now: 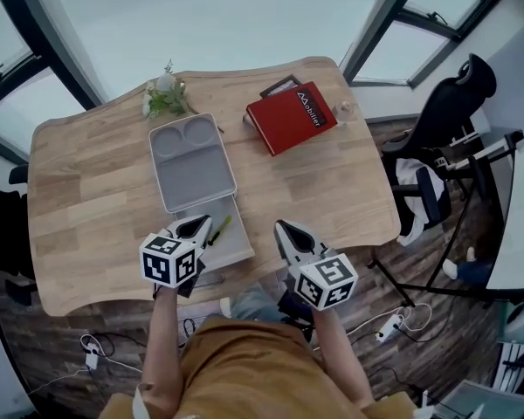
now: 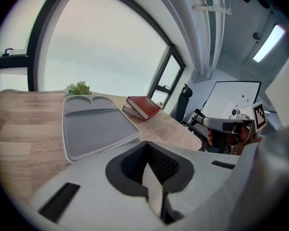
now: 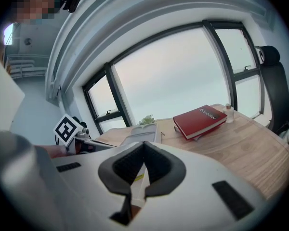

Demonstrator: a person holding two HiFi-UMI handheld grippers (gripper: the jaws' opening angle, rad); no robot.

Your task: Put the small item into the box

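Observation:
A shallow grey box (image 1: 236,244) lies at the table's near edge, with a small yellow-green item (image 1: 219,229) inside it. Its grey lid (image 1: 192,162), moulded with two round hollows, lies just beyond and overlaps the box's far end. My left gripper (image 1: 198,226) hovers over the box's left part, jaws together and holding nothing. My right gripper (image 1: 286,231) sits to the right of the box, also shut and empty. The left gripper view shows the lid (image 2: 94,124) past the closed left gripper (image 2: 147,146). In the right gripper view, a yellowish strip shows below the closed right gripper (image 3: 144,146).
A red book (image 1: 290,116) lies on another book at the far right of the wooden table (image 1: 87,190). A small plant (image 1: 166,94) stands at the far edge by the lid. A small bottle (image 1: 343,109) is beside the book. An office chair (image 1: 445,120) stands right of the table.

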